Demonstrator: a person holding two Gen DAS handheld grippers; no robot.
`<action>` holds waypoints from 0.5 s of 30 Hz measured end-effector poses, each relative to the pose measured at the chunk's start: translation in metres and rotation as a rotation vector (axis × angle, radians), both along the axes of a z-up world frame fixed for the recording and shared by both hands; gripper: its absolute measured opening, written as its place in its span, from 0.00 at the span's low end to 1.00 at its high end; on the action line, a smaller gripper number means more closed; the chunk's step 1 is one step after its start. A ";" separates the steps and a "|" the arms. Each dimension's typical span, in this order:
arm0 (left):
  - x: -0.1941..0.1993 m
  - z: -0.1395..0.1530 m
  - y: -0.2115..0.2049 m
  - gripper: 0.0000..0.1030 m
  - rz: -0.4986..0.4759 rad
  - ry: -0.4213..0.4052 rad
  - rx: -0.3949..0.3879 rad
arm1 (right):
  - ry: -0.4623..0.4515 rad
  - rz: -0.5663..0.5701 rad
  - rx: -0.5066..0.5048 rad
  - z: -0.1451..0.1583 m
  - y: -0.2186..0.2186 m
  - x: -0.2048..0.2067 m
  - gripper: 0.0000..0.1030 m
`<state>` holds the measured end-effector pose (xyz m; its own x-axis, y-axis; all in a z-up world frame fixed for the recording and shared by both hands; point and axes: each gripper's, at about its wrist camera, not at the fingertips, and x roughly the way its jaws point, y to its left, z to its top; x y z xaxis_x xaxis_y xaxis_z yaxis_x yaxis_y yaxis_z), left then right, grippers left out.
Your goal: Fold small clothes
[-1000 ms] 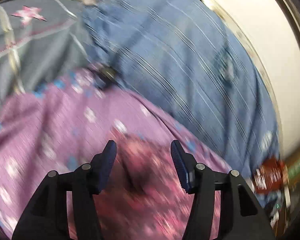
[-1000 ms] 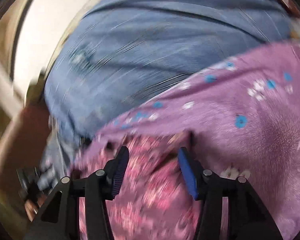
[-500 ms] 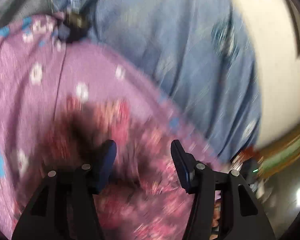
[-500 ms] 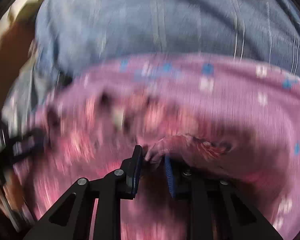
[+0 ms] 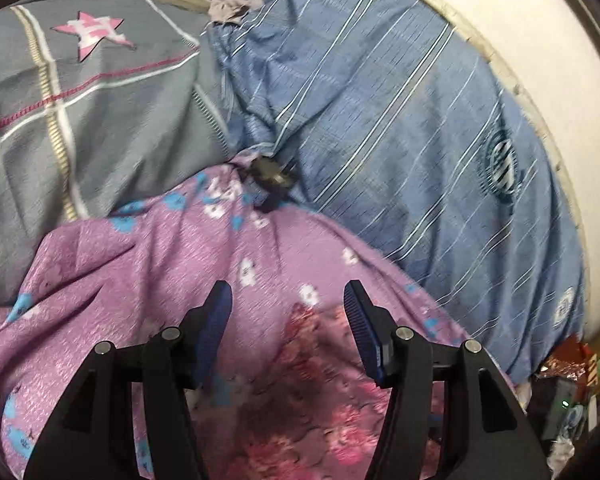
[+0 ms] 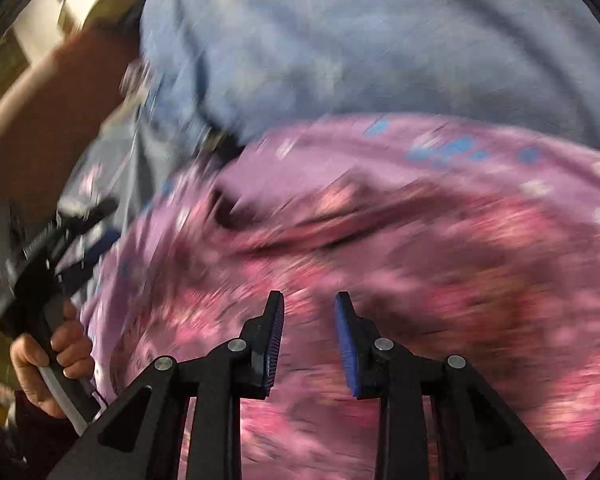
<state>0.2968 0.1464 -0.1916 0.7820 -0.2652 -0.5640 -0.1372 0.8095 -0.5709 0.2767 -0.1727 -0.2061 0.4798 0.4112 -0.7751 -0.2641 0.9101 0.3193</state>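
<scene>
We see the pink floral garment [image 5: 320,412] rumpled on the lilac blanket [image 5: 140,264]; left gripper [image 5: 287,316] and right gripper [image 6: 309,320] both gape, released.

No readable text; grey cover [image 5: 100,92] star emblem illegible.

Motion blur smears the dark pink floral garment [image 6: 420,264] in the right wrist view. The lilac flowered blanket [image 5: 148,264] runs off the left wrist view's lower edge.
</scene>
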 end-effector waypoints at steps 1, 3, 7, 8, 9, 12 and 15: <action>0.001 -0.004 0.000 0.55 -0.006 0.014 -0.010 | 0.027 0.022 -0.017 -0.009 0.014 0.004 0.25; 0.001 -0.006 -0.002 0.55 -0.021 0.024 -0.017 | 0.067 0.036 -0.041 -0.022 0.041 0.030 0.25; 0.003 -0.002 -0.007 0.55 -0.023 0.004 0.017 | 0.026 -0.085 -0.044 -0.020 0.051 0.088 0.25; 0.003 -0.001 -0.008 0.55 -0.023 -0.004 0.023 | -0.002 -0.129 -0.027 -0.016 0.047 0.099 0.25; 0.005 0.001 -0.010 0.55 -0.023 -0.008 0.029 | -0.041 -0.173 -0.005 -0.010 0.040 0.109 0.28; 0.009 0.003 -0.018 0.55 -0.040 -0.014 0.041 | -0.088 -0.249 0.123 0.009 0.011 0.114 0.28; 0.011 0.001 -0.033 0.55 -0.097 -0.004 0.050 | -0.120 -0.246 0.093 0.021 -0.008 0.093 0.28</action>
